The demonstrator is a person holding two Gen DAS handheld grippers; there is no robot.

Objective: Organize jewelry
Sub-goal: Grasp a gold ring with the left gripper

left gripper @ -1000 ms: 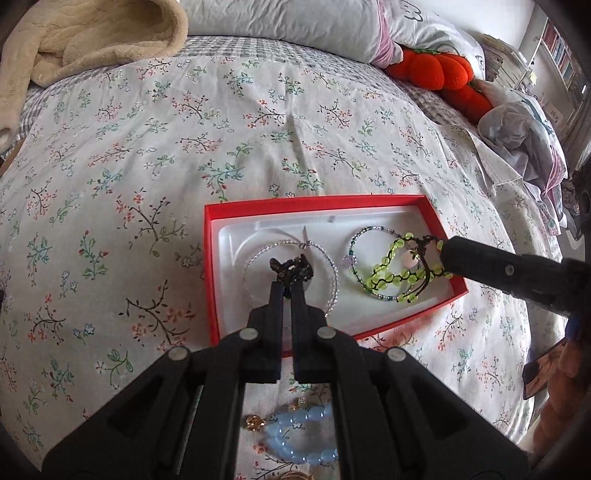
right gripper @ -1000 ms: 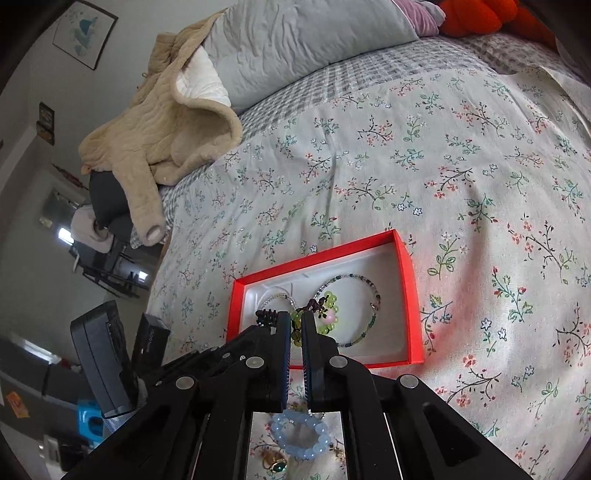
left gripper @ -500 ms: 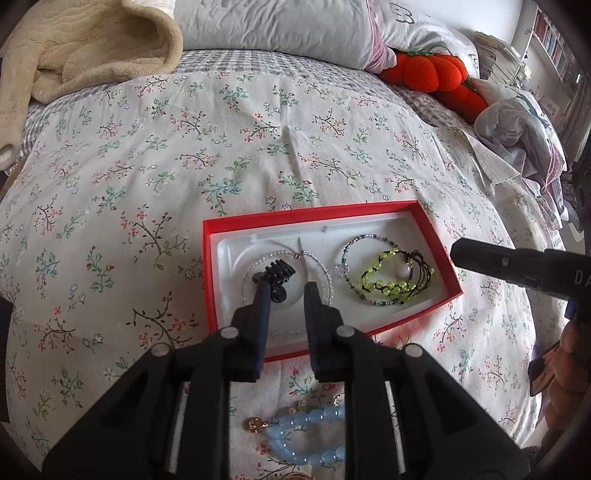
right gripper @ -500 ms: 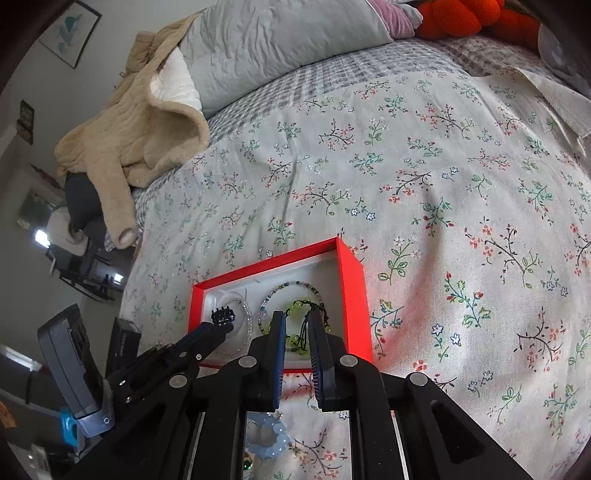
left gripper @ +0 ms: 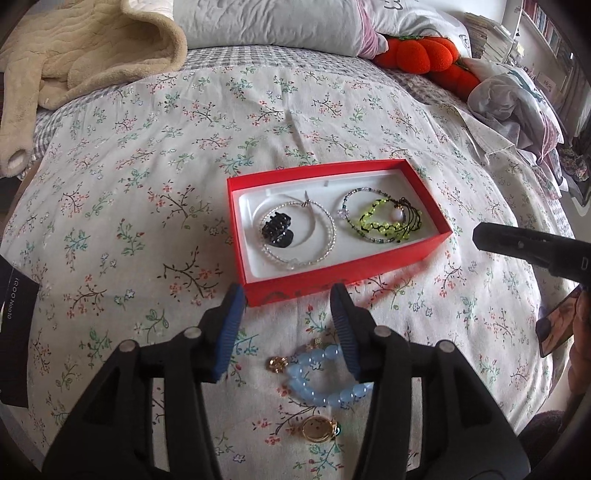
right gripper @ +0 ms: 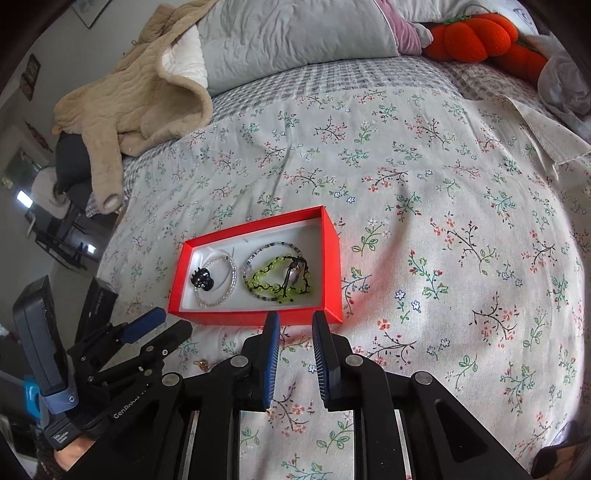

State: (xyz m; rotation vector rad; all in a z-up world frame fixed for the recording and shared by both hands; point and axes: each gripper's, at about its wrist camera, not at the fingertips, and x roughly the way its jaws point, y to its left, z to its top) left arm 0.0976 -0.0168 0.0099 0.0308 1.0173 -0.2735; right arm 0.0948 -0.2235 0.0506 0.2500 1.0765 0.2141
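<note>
A red box (left gripper: pixel 424 177) (right gripper: pixel 332 266) with a white lining lies on the floral bedspread. Inside it are a black hair claw (left gripper: pixel 276 229) (right gripper: pixel 201 278) on a clear bead bracelet (left gripper: pixel 325 251), and a green bead bracelet (left gripper: pixel 384 221) (right gripper: pixel 280 277) with dark cords. My left gripper (left gripper: pixel 288 295) hangs in front of the box, jaws opening, nothing between them. My right gripper (right gripper: pixel 294 319) is at the box's near wall, jaws opening and empty. A pale blue bead bracelet (left gripper: pixel 321 376), a gold charm (left gripper: pixel 277 364) and a gold ring (left gripper: pixel 318 428) lie on the bedspread below my left gripper.
A beige fleece jacket (right gripper: pixel 140 96) and grey pillows (right gripper: pixel 295 33) lie at the head of the bed. Orange plush pumpkins (left gripper: pixel 421 51) and crumpled clothes (left gripper: pixel 517 99) sit at the far right. The bed's edge drops off left in the right wrist view.
Both grippers let go and pulled back out of the box while their jaws spread. The black hair claw now lies on the clear bracelet, and the green bracelet rests in the box.
</note>
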